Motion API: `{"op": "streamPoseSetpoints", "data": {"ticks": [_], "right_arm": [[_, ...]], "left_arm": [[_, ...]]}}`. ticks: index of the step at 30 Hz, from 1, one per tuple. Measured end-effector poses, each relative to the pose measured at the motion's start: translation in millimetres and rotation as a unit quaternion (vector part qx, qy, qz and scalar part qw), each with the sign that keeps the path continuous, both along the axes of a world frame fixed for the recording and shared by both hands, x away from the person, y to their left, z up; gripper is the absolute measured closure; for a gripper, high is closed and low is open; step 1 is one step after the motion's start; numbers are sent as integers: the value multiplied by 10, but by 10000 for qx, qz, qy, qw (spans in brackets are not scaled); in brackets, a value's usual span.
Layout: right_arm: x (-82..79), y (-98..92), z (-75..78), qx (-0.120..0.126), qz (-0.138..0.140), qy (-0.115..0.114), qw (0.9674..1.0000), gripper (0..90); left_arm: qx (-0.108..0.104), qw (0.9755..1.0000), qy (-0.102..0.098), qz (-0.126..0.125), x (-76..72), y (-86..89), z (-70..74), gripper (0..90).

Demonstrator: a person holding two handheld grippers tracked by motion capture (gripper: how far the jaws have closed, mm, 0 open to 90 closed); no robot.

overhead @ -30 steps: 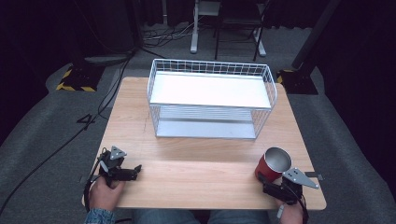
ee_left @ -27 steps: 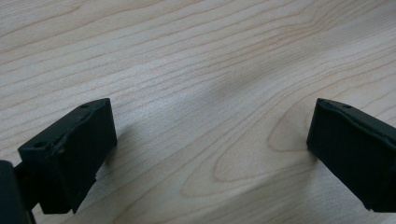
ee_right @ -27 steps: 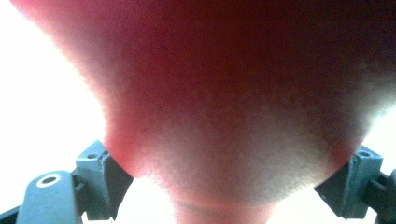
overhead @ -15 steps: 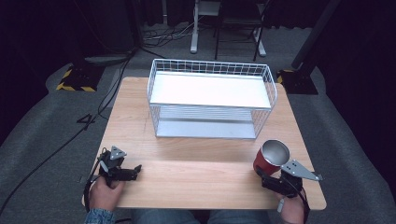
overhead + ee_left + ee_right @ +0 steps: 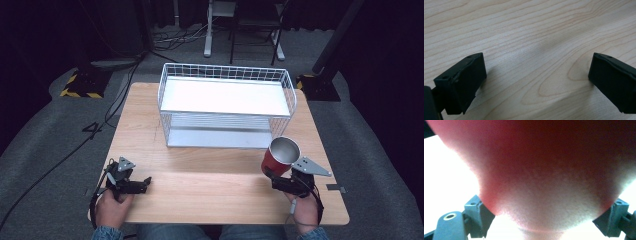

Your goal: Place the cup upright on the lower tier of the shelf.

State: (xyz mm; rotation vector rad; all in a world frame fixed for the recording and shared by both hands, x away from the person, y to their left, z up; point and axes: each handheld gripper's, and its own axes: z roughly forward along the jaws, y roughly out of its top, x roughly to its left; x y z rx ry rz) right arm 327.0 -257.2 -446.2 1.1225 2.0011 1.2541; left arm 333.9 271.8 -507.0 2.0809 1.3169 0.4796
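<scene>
Right gripper (image 5: 274, 176) clamps red cup (image 5: 278, 157) beside wire basket (image 5: 226, 106).

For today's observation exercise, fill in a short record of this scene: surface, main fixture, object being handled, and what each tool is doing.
surface: wooden table
main fixture: white wire rack, two tiers, at the far half of the table
object handled: red cup with a metallic inside, tilted, near the rack's front right corner
right tool: shut on the red cup, jaws at either side of it
left tool: open, nothing between the jaws, low over bare wood
</scene>
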Motion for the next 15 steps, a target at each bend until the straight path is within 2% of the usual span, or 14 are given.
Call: {"op": "streamPoseSetpoints", "data": {"ticks": [10,15], "right_arm": [[297,308,28,-46,375,118,9992,175],[396,425,25,-82,468,159,9987,174]], "left_arm": [[-4,10000,8,40,-16,-1,0,18],[-19,10000,10,53,-28,-2,-1,17]]}}
